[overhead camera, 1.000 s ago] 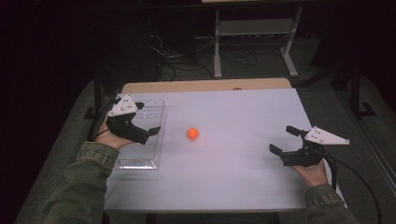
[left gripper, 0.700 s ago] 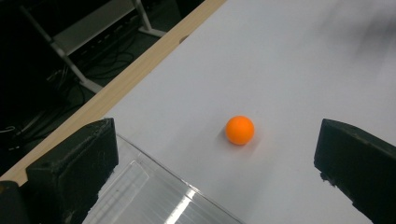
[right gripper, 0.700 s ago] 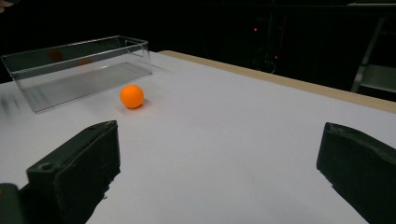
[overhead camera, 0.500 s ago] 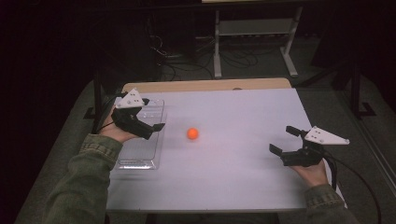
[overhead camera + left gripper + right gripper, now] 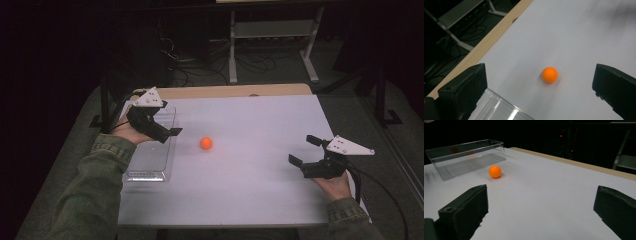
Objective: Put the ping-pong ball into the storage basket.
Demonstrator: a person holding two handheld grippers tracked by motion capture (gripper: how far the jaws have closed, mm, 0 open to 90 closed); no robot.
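Observation:
A small orange ball [image 5: 206, 143] lies alone on the white table top [image 5: 250, 190], left of centre. My left gripper [image 5: 169, 121] is held open over the far part of a clear plastic box [image 5: 150, 161], a short way left of the ball. In the left gripper view the ball [image 5: 550, 74] sits between and beyond the wide-apart jaws, with the box rim [image 5: 499, 107] below. My right gripper [image 5: 301, 149] rests open near the table's right edge, pointing left toward the ball [image 5: 495, 171], well apart from it. Both grippers hold nothing.
The clear box [image 5: 464, 145] is long, empty and stands along the table's left side. A wooden strip [image 5: 225, 91] runs along the far edge. Beyond it, a metal shelf frame [image 5: 270, 30] and cables lie on the dark floor.
My left gripper has moved away from the person along the clear box and lifted a little. The right gripper and the ball have stayed put.

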